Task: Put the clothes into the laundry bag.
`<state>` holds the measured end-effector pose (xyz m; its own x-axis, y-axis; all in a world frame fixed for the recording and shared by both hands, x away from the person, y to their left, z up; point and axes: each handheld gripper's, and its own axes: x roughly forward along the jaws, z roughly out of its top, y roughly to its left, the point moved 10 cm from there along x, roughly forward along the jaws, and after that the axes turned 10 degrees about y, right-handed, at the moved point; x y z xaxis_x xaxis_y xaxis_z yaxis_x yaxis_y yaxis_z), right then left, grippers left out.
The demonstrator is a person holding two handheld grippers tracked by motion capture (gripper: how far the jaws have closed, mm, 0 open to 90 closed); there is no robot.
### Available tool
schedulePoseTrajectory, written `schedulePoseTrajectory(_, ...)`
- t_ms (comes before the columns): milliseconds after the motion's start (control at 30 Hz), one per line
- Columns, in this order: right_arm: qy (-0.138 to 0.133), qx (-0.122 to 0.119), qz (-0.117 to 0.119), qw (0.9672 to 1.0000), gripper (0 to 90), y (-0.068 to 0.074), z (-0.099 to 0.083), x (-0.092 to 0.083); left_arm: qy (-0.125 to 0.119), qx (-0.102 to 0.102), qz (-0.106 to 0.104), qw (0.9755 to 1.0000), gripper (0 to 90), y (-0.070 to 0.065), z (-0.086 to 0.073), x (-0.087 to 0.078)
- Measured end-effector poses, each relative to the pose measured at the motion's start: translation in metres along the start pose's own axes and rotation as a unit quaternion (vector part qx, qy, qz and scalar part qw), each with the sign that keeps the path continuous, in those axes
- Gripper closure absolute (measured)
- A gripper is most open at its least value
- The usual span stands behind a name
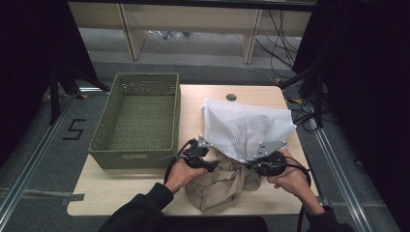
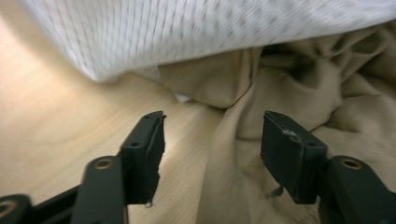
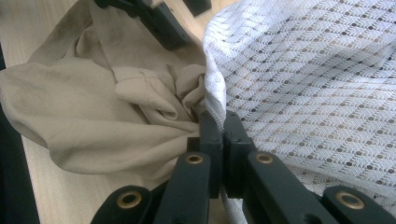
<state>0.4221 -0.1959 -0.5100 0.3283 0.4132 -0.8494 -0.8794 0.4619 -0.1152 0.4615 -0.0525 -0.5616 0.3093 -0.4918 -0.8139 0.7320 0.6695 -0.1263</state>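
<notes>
While the right claw [image 3: 223, 133] is pinched together on the edge of the white mesh bag [image 3: 308, 79], the left claw [image 2: 212, 140] stands apart, with only a fold of the beige cloth [image 2: 261, 154] and bare tabletop [image 2: 60, 126] between its jaws. In the high view the white mesh bag [image 1: 244, 128] sits toward the right edge of the tabletop [image 1: 121, 186], its mouth facing the near edge, and the beige cloth [image 1: 225, 181] lies bunched at that mouth between the two hands. A green woven basket [image 1: 138, 121] stands at the tabletop's left edge.
</notes>
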Motion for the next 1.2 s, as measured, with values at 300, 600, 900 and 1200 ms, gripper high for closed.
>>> schedulePoseTrajectory(300,0.017,0.02,0.009,0.9996,89.9,-0.001,-0.007,0.01,0.012,0.039,-0.078,0.9961,82.5,-0.054,-0.004,0.02)
schedulePoseTrajectory(600,0.012,0.021,-0.002,0.9997,89.9,-0.007,-0.008,0.008,-0.035,-0.03,-0.013,0.9989,47.7,-0.007,0.014,-0.013)
schedulePoseTrajectory(900,0.011,0.018,0.0,0.9998,89.9,-0.008,-0.006,0.008,-0.011,-0.005,0.035,0.9993,40.5,0.015,0.025,0.029)
schedulePoseTrajectory(1200,0.003,0.012,-0.002,0.9999,89.9,-0.011,-0.004,0.007,-0.07,0.017,-0.026,0.9971,88.8,-0.015,0.046,0.021)
